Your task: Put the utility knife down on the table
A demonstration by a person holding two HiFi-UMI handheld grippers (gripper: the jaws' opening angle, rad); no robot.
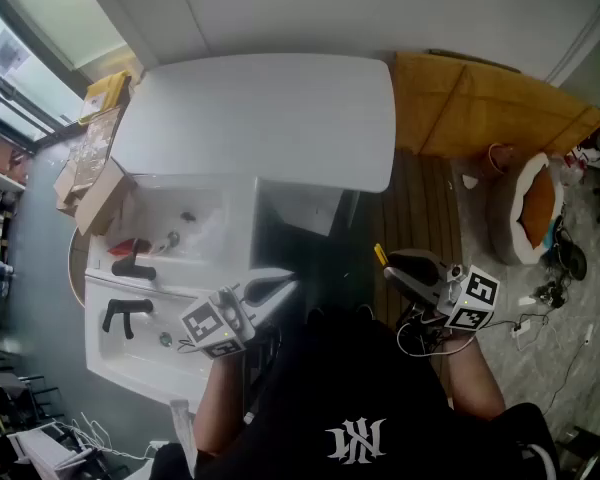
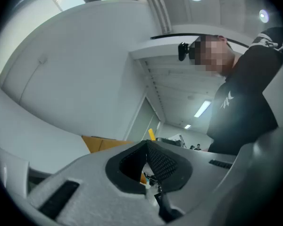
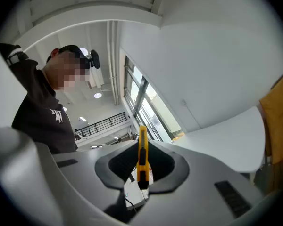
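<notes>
Your left gripper sits at about 7 o'clock in the head view, with its marker cube toward you and its jaws pointing to 2 o'clock. In its own view the two dark pads meet at the tips and nothing is clamped between them. At 9 o'clock from it is a white basin unit with two black tap-shaped pieces on it, and a cardboard box leans at the unit's far left corner. The white table fills the 12 o'clock part of the view and its top is bare. Your right gripper is at about 5 o'clock, low over the plank floor and off the table. Its own view shows its jaws pressed onto the yellow utility knife, which stands upright between the pads with its tip past them. In the head view only the knife's yellow end shows, pointing to 11 o'clock, near the table's near right corner but not touching it. At 1 o'clock lies orange cloth, and at 3 o'clock a round pet bed.
</notes>
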